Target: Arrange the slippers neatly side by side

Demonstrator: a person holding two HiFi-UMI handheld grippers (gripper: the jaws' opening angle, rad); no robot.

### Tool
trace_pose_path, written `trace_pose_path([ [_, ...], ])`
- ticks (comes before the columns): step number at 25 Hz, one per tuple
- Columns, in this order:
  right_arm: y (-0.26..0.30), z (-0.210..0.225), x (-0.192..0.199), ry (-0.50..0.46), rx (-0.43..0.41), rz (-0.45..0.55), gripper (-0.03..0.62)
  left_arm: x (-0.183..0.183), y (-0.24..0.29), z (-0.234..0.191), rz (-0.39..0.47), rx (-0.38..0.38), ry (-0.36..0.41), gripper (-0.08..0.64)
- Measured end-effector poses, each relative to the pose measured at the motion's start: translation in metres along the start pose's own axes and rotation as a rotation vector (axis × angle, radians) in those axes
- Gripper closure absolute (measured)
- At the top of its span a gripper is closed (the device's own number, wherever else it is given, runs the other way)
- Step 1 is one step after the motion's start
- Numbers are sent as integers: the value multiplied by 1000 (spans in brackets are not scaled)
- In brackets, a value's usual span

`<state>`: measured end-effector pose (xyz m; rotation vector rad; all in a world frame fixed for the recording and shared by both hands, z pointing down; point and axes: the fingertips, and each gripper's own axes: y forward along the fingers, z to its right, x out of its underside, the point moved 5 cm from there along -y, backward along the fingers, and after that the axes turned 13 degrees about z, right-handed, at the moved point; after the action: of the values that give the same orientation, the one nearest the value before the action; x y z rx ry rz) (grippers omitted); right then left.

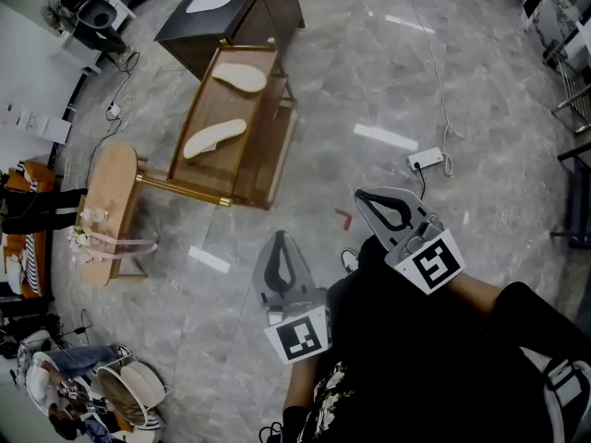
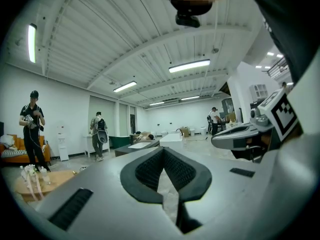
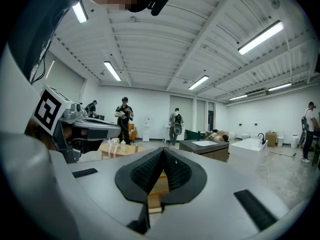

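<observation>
Two cream flat slippers are lying on the top of a brown wooden table [image 1: 235, 105] with a brass-coloured frame, at the far left. The farther slipper [image 1: 239, 77] and the nearer slipper [image 1: 214, 137] are sitting apart and pointing at different angles. The left gripper [image 1: 280, 240] and the right gripper [image 1: 362, 196] are hovering near the person, over the grey marble floor [image 1: 369, 81]. Each is keeping its jaws pressed together on nothing, well apart from the table.

A wooden rack [image 1: 261, 150] stands on the grey marble floor [image 1: 369, 81], near a dark cabinet [image 1: 268, 12] with a white top. A round wooden table [image 1: 113, 178] sits just beside the rack. A white power strip [image 1: 426, 160] lies well apart from them.
</observation>
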<state>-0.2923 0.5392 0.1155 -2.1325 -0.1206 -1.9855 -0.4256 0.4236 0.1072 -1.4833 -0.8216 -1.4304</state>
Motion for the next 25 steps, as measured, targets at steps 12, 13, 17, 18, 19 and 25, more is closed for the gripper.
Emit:
trace_pose_path([
  [12, 11, -2, 3, 7, -2, -1, 594, 7, -1, -6, -32, 2, -8, 557],
  [13, 14, -1, 4, 13, -2, 4, 594, 8, 2, -8, -35, 0, -5, 557],
  [17, 30, 10, 3, 20, -12, 24, 594, 8, 20, -12, -24, 4, 15, 557],
  [18, 33, 14, 4, 21, -10, 23, 594, 9, 26, -11, -14, 10, 22, 557],
  [19, 35, 18, 6, 23, -6, 20, 594, 11, 32, -10, -10, 12, 23, 558],
  [25, 55, 40, 13, 27, -21, 14, 594, 17, 56, -13, -50, -11, 12, 557],
])
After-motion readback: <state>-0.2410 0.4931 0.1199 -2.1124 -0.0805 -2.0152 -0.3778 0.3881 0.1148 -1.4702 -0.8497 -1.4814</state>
